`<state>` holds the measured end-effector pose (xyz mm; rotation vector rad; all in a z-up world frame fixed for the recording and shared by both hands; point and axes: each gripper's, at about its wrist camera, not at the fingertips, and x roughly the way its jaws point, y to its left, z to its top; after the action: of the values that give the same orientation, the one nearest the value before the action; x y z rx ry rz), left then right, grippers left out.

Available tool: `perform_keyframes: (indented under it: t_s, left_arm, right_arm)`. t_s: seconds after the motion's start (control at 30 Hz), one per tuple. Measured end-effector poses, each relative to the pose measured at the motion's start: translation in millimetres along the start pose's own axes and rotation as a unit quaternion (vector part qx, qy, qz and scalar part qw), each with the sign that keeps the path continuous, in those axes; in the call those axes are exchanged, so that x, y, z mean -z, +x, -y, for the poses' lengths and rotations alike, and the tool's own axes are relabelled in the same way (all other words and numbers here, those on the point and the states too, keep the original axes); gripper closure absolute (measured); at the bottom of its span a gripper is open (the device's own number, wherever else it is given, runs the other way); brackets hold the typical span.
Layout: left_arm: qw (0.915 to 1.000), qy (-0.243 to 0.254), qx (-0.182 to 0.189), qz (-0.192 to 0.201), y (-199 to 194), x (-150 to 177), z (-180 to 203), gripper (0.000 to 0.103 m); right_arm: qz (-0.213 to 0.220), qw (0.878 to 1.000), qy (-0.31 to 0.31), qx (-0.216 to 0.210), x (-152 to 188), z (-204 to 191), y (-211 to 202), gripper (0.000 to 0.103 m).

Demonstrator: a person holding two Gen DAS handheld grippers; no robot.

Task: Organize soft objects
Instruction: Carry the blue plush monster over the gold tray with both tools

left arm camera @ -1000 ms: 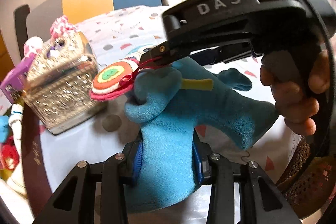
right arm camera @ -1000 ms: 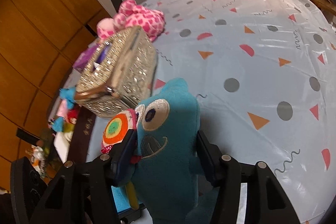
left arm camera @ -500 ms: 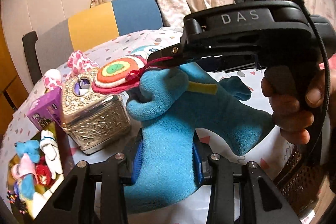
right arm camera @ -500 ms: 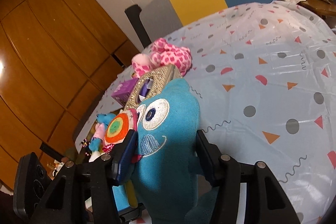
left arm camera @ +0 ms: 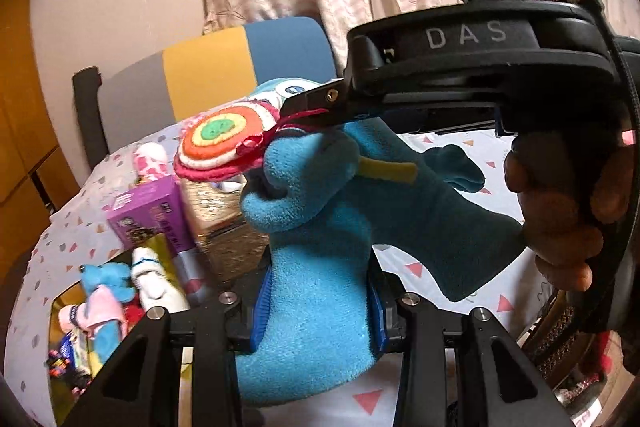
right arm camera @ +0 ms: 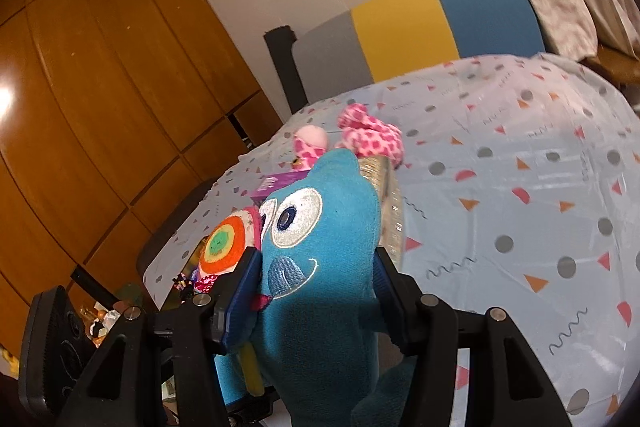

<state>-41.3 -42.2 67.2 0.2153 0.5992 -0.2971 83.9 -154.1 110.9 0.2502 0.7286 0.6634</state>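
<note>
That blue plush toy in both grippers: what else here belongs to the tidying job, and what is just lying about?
Job:
- blue plush toy, clamped by left gripper and right gripper
- pink spotted plush
- box of small soft toys

Lying about:
- purple carton
- glittery gold case
- striped chair

Black gripper (left arm camera: 316, 311), silver screws, blue-edged fingers (left arm camera: 261, 303)

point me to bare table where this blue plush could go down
Bare tablecloth lies right of the blue plush, from the pink spotted toy to the near edge. Crowded on the left: purple box, glittery box, toy pile.
</note>
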Motion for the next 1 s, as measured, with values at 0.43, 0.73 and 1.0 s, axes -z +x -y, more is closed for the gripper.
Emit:
perform_keyframes:
  t_s: [0.43,0.73,1.0]
  left_arm:
    - [0.9968,-0.042,-0.068,-0.008,-34.9,30.8,-70.6,0.063]
    - [0.9899,-0.084,-0.112,-0.023,-47.8,57.3,-109.9,0.063]
    - [0.9827,-0.121,-0.136,-0.030,-50.8,74.5,-143.8,0.063]
  right_arm:
    - [-0.030,0.997,-0.057,-0.032,-3.8,-81.6,56.3,0.046]
    - [-0.062,0.993,-0.079,-0.069,6.5,-129.9,99.6,0.047]
    - [-0.085,0.987,-0.101,-0.090,8.9,-164.5,132.9,0.046]
